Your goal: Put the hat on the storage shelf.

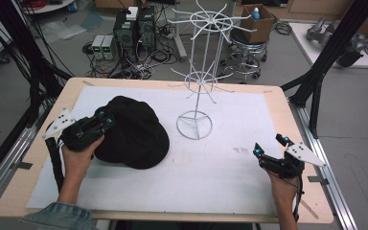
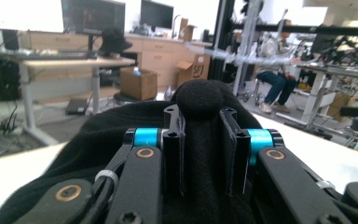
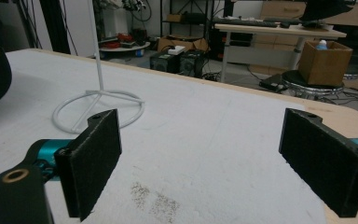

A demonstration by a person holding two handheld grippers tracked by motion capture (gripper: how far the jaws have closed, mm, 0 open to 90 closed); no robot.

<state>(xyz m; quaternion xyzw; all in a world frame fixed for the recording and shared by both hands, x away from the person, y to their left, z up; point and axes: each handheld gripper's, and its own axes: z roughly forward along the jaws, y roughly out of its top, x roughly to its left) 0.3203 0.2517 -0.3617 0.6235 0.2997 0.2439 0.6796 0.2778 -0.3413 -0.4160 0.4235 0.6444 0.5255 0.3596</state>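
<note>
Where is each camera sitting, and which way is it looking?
High view: above the table's near edge, looking forward and down; both forearms, left gripper and right gripper show.
Left gripper view: rides the left gripper, looking along jaws shut on the soft black fabric cap.
Right gripper view: rides the right gripper, jaws open over the white mat.
High and right gripper views share the white wire rack.

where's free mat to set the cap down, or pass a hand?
Free: mat between black cap and right gripper; also right of the white wire rack. Crowded: left side, where the left gripper clamps the cap.
</note>
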